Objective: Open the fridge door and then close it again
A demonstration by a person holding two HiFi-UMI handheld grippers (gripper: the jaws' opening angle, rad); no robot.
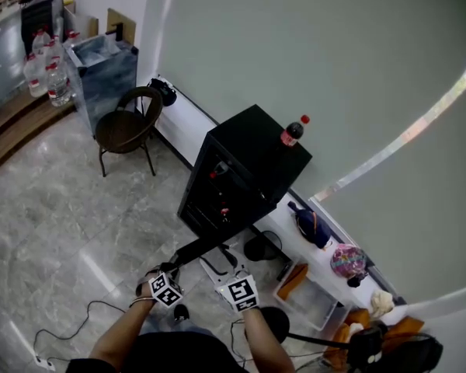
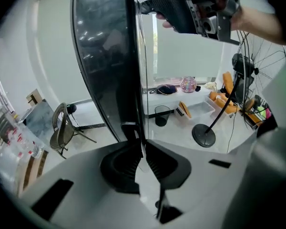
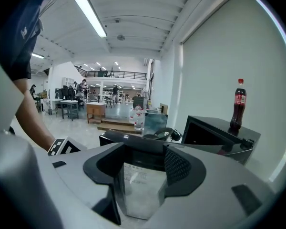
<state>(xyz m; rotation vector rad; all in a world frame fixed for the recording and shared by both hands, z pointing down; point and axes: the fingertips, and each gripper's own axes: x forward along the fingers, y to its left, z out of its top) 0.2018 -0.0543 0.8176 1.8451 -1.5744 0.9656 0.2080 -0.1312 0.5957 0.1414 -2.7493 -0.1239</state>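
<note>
My left gripper (image 2: 142, 152) is clenched on the thin edge of the door (image 2: 109, 56), which rises dark and upright between its pads. My right gripper (image 3: 143, 163) grasps the same door with its jaws half spread, and the glossy panel fills the gap from pad to pad. The door stands swung well out from the black fridge (image 1: 252, 158) toward me, with both grippers side by side at its free end. A bottle (image 1: 292, 133) stands upright on the fridge's top. The fridge sits against a low white ledge (image 1: 179, 119).
</note>
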